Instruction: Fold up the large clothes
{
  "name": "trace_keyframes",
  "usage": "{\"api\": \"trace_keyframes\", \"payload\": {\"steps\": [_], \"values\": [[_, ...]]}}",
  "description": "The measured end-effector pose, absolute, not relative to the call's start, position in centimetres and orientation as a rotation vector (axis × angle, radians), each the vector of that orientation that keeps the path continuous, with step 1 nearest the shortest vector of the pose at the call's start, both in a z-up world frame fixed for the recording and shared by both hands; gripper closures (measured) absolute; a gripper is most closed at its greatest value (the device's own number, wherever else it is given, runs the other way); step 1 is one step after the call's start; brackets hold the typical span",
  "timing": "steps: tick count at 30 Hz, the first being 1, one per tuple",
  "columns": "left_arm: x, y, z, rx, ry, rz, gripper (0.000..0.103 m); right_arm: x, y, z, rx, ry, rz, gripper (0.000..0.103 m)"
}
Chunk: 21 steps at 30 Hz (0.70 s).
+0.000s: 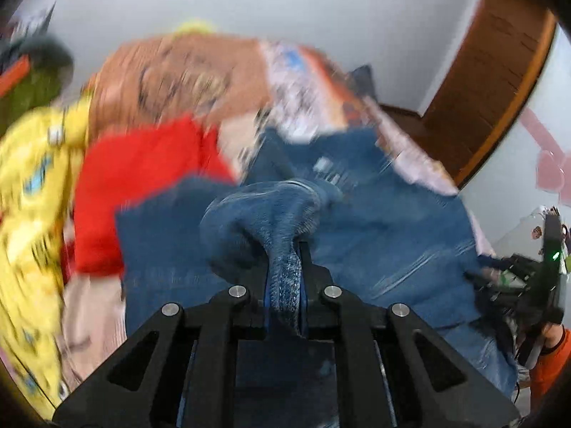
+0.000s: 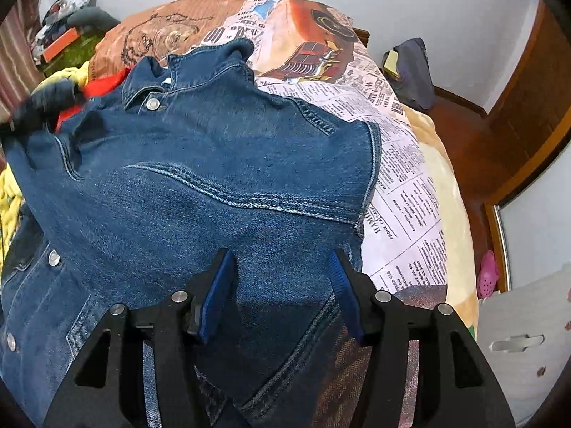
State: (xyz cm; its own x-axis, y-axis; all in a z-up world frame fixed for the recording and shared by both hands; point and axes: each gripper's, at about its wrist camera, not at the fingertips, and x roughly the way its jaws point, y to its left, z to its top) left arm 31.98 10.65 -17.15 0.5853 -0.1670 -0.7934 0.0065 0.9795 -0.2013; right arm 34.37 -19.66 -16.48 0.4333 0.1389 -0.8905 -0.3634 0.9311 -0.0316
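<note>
A blue denim jacket (image 2: 214,164) lies spread on the bed, collar toward the far end, with a sleeve folded across its body. My right gripper (image 2: 280,264) is open, its blue pads (image 2: 217,292) hovering just over the jacket's lower right part. My left gripper (image 1: 285,260) is shut on a bunched fold of the denim jacket (image 1: 374,221) and holds it lifted; this view is blurred by motion. The left gripper also shows in the right wrist view (image 2: 32,107), at the jacket's far left edge. The right gripper shows in the left wrist view (image 1: 528,281), at the far right.
The bed carries a newspaper-print sheet (image 2: 403,185) and an orange-brown printed cover (image 2: 150,32). A red garment (image 1: 142,178) and a yellow patterned cloth (image 1: 32,192) lie left of the jacket. A wooden door (image 1: 499,71) stands at right. A dark bag (image 2: 414,67) sits beyond the bed.
</note>
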Motion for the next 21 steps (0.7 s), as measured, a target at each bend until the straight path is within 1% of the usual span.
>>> {"api": "trace_keyframes", "payload": {"steps": [4, 7, 10, 12, 14, 18, 21], "values": [[30.0, 11.7, -20.2, -0.204, 0.987, -0.104, 0.091, 34.5, -19.5, -16.6, -0.228, 1.092, 0.298, 0.05], [28.6, 12.4, -21.3, -0.23, 1.001, -0.106, 0.089, 34.2, -19.1, -16.7, -0.256, 1.083, 0.285, 0.049], [27.2, 13.5, -22.1, -0.284, 1.015, -0.081, 0.082, 34.2, -19.1, -16.7, -0.263, 1.084, 0.281, 0.048], [26.5, 14.3, -22.7, -0.315, 1.026, -0.065, 0.074, 34.2, -19.2, -16.7, -0.255, 1.087, 0.283, 0.048], [25.9, 15.0, -23.3, -0.349, 1.033, -0.054, 0.07, 34.2, -19.3, -16.7, -0.253, 1.085, 0.282, 0.048], [25.2, 16.4, -23.5, -0.419, 1.027, -0.057, 0.069, 34.1, -19.1, -16.7, -0.256, 1.076, 0.278, 0.048], [25.1, 16.1, -23.0, -0.391, 0.998, -0.074, 0.066, 34.1, -19.0, -16.8, -0.259, 1.077, 0.276, 0.048]]}}
